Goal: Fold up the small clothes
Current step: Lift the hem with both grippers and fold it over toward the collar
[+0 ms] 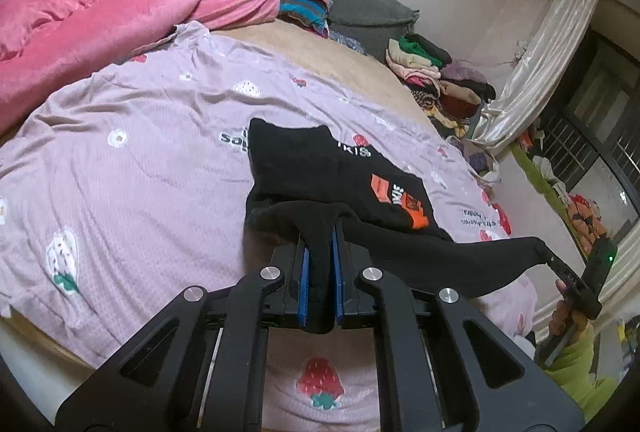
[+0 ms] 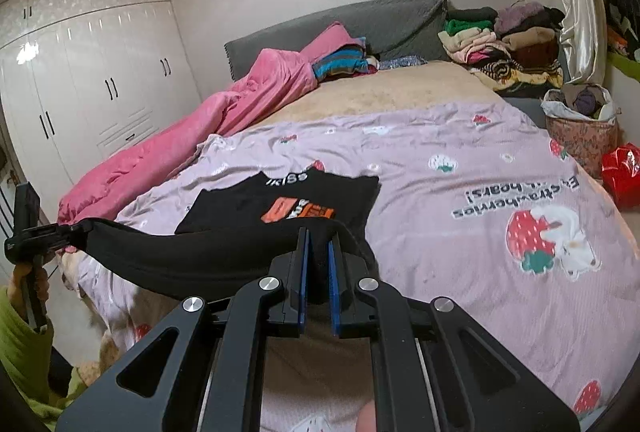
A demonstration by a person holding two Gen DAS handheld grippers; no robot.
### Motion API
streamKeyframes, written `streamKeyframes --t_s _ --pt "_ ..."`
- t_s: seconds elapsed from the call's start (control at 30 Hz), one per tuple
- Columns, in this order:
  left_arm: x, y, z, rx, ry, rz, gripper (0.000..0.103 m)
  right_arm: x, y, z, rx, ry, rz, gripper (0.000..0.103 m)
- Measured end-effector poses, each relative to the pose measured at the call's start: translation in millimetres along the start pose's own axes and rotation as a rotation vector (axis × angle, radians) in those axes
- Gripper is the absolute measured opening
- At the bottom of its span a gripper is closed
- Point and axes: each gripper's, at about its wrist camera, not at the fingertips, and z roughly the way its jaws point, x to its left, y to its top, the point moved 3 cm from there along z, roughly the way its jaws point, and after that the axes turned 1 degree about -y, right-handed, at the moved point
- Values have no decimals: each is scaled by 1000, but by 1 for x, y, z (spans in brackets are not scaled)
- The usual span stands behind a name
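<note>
Two grippers: left gripper (image 1: 319,252) and right gripper (image 2: 318,252) each clamp the black garment's (image 1: 356,176) near edge.
Garment: soft knit, orange print, far part resting on lilac strawberry-print sheet (image 1: 140,136).

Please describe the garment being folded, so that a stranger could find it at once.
On the bed, look at the lilac strawberry-print sheet. The black garment lies on it, its near edge lifted by both grippers. Its orange printed patch sets it apart.

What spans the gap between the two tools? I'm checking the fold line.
The near edge of the black garment hangs lifted between the left tool and right tool, both shut on it; nothing else. Both wrist views show it.
</note>
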Motion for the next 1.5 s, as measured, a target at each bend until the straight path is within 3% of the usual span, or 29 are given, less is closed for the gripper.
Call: streamKeyframes --t_s 0.73,1.07,1.5 --pt "-7 77 39 -55 14 20 3 -16 60 56 -47 -73 21 8" --pt "0 104 78 -23 42 25 3 -28 77 107 -21 -137 3 8" --pt "30 120 143 49 108 0 3 -44 88 183 58 -154 9 8"
